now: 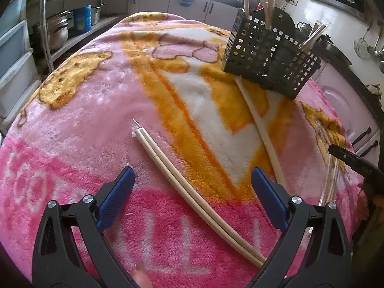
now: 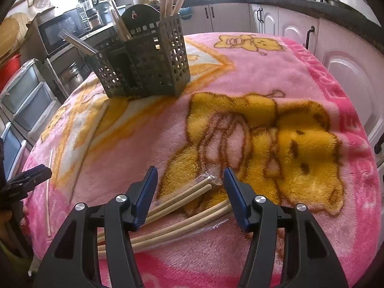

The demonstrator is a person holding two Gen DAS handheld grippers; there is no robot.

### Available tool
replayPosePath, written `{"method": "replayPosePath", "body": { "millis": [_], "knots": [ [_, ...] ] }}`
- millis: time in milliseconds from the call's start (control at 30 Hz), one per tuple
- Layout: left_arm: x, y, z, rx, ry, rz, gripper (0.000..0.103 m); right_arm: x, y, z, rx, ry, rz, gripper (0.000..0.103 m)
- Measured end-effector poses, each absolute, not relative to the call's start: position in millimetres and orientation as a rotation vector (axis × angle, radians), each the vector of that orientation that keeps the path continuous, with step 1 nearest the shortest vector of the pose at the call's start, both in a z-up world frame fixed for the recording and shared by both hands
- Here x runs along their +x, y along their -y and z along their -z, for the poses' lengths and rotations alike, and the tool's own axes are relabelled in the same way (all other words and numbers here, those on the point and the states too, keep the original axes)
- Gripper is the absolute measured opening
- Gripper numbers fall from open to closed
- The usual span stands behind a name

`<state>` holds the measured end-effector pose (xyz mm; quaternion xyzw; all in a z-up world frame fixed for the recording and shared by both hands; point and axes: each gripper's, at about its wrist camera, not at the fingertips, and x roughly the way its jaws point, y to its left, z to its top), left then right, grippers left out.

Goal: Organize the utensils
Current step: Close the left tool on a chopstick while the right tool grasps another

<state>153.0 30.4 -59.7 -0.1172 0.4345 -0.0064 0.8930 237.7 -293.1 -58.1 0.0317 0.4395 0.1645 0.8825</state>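
A dark perforated utensil caddy [image 1: 271,52] stands at the far side of the pink blanket, with several wrapped chopsticks upright in it; it also shows in the right wrist view [image 2: 146,64]. My left gripper [image 1: 192,187] is open, low over a wrapped pair of chopsticks [image 1: 192,196] lying between its jaws. Another pair [image 1: 261,129] lies on the blanket just below the caddy. My right gripper [image 2: 190,187] is open above two wrapped pairs of chopsticks [image 2: 187,201] lying side by side on the blanket. The right gripper also shows at the right edge of the left wrist view [image 1: 355,163].
The table is covered by a pink and yellow fleece blanket [image 2: 264,76]. White kitchen cabinets [image 2: 300,28] stand behind and to the right. A shelf with metal pots [image 1: 57,31] and plastic drawers [image 1: 14,60] stand at the left. A thin pair of chopsticks [image 2: 49,192] lies near the blanket's left edge.
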Motion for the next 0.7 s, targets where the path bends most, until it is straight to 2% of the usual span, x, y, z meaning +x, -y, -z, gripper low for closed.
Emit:
{"method": "replayPosePath", "body": {
  "millis": [100,200,267,367,433,500,700],
  "knots": [
    [152.8,-29.6,61.4,-0.237,-0.904,0.0,0.081,240.8,294.6,63.6,0.085,-0.933,-0.346,0.05],
    [154.3,-30.5,61.7,-0.239,-0.906,-0.019,0.069,240.0,292.4,65.9,0.064,-0.925,-0.332,0.04],
    [156.4,-31.2,61.3,-0.235,-0.905,-0.033,0.062,239.8,291.0,66.2,0.058,-0.92,-0.33,0.027],
    [160.7,-32.0,60.3,-0.216,-0.904,-0.067,0.045,240.2,289.1,64.7,0.062,-0.907,-0.348,0.016],
    [164.2,-33.4,59.7,-0.206,-0.905,-0.086,0.029,240.7,287.1,63.3,0.062,-0.9,-0.353,0.012],
    [167.5,-35.3,59.6,-0.198,-0.907,-0.099,0.021,241.9,285.9,60.9,0.064,-0.887,-0.359,0.009],
    [179.1,-39.0,57.1,-0.203,-0.905,-0.087,0.007,247.7,283.9,51.0,0.079,-0.864,-0.369,0.004]
  ]
}}
